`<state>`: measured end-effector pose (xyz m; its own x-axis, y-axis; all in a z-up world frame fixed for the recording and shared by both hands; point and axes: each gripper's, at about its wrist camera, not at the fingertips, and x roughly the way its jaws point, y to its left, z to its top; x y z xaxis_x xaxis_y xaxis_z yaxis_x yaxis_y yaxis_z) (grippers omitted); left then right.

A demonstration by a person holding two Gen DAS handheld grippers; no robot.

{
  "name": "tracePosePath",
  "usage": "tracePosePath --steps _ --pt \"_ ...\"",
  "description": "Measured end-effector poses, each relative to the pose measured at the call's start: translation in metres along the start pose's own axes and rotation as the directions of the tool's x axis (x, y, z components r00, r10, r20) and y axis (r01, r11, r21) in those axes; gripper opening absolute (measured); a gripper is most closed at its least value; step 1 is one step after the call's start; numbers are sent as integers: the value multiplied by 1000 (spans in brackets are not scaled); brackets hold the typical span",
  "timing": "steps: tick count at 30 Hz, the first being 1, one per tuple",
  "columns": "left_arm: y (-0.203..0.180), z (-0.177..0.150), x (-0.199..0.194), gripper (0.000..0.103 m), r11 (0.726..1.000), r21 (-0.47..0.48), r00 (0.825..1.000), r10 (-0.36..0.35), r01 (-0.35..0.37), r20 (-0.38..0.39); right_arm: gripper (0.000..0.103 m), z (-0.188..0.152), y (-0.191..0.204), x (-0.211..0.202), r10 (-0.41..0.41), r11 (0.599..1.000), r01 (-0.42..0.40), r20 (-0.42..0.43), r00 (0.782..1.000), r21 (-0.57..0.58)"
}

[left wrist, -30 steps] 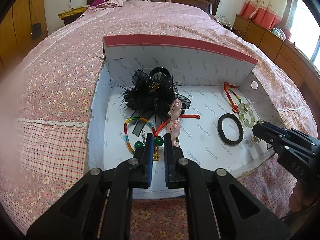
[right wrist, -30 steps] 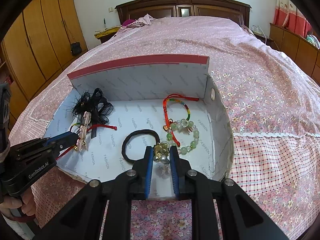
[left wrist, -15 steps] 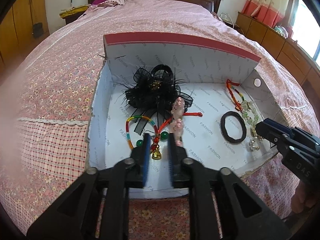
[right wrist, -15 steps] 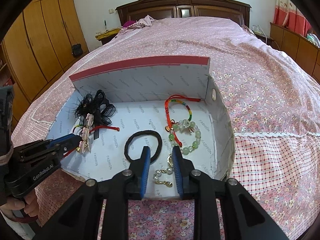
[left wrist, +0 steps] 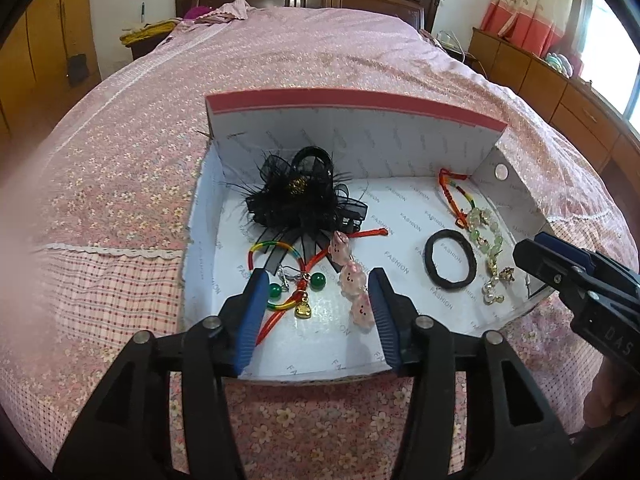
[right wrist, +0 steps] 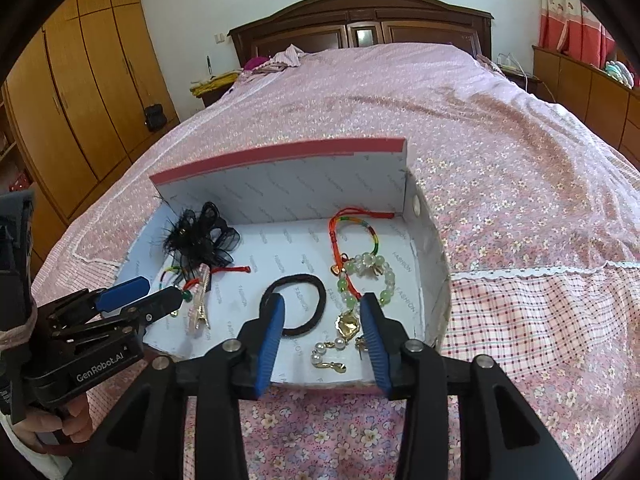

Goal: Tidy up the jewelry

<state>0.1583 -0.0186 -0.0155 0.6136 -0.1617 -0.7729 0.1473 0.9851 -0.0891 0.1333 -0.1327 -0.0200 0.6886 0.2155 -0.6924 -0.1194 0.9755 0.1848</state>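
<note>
A white box with a red-edged upright lid (left wrist: 352,136) lies on the bed; it also shows in the right wrist view (right wrist: 288,184). Inside lie a black feather hair clip (left wrist: 300,200), a rainbow cord bracelet with green beads and a gold charm (left wrist: 296,288), a pink bear hair clip (left wrist: 352,280), a black hair tie (left wrist: 450,261), a green bead bracelet (right wrist: 366,276) and pearl-and-gold earrings (right wrist: 336,344). My left gripper (left wrist: 316,320) is open and empty at the box's front edge, over the bracelet and pink clip. My right gripper (right wrist: 323,334) is open and empty over the earrings.
The box rests on a pink floral bedspread (right wrist: 500,160) with a checked panel (right wrist: 540,320) at the foot. A dark wooden headboard (right wrist: 360,32) stands behind, wardrobes (right wrist: 80,100) at left, low cabinets (left wrist: 560,80) at right.
Both grippers have opened. The left one let go of the rainbow bracelet, the right one dropped the earrings in the box. Both have drawn back a little toward the front edge.
</note>
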Motion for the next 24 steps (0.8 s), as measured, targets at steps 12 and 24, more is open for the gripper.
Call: tracePosePath --steps 12,24 --pt "2 -1 -38 64 1000 -22 998 11 -10 55 65 -3 9 -34 12 1000 -13 59 998 3" --pt "-4 -14 -72 77 998 -34 995 58 -55 79 77 -18 24 -73 -6 1000 9 113 994 -27"
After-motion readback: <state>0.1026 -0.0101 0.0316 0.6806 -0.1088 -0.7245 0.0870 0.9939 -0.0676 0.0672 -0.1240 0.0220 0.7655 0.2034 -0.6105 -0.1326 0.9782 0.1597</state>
